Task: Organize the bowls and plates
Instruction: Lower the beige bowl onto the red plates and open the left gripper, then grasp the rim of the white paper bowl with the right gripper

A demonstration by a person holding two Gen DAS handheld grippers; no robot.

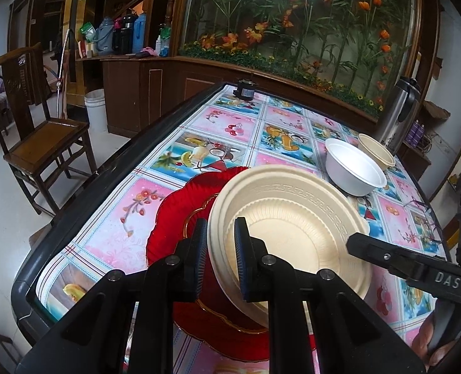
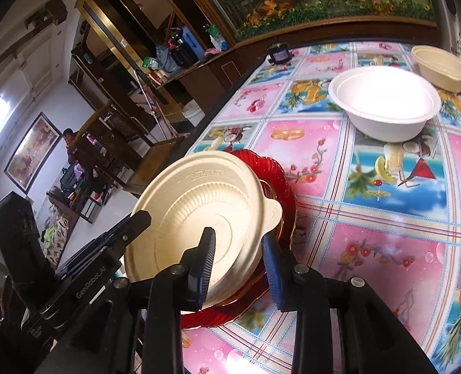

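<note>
Two plates: cream plate [image 1: 292, 233], red plate [image 1: 174, 224]; two bowls: white bowl [image 1: 352, 168], cream bowl [image 1: 378, 151].

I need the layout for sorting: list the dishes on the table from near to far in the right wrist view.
Beige plate held tilted over the red plate → white bowl → beige bowl at the far edge.

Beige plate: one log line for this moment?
left gripper: shut on round beige fluted disposable plate rim | right gripper: open, straddling opposite rim | plate over scalloped red glass plate
</note>
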